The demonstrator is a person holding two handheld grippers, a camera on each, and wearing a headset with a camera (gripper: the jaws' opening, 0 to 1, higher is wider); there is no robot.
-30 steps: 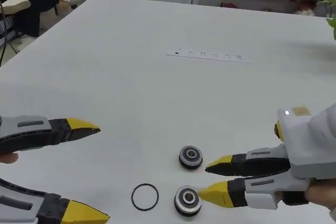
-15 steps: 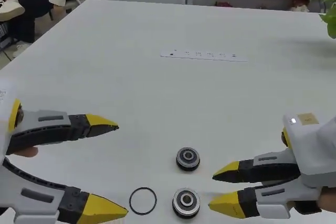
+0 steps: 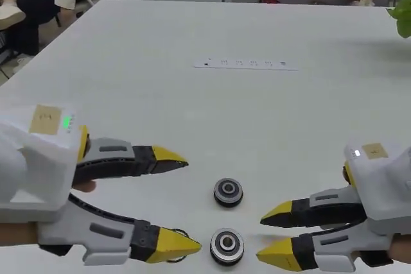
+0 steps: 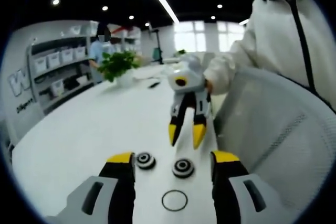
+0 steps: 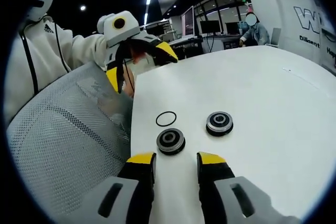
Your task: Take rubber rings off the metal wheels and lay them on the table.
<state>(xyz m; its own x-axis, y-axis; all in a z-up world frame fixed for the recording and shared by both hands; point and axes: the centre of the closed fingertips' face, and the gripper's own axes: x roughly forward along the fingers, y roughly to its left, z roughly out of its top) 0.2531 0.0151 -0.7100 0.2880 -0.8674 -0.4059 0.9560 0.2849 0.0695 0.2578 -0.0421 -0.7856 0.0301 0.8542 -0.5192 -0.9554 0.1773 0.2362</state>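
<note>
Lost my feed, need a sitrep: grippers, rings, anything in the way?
Left hand-held gripper and right hand-held gripper open, empty. One rubber ring loose on table, beside near wheel; far wheel behind. Nothing between grippers and wheels.

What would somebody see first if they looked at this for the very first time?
The big yellow-tipped claws catch the eye first: the left gripper and the right gripper, both open, point at each other across the white table. Between their tips sit a far metal wheel and a near metal wheel, and a thin black rubber ring lies flat beside the near one.
</note>
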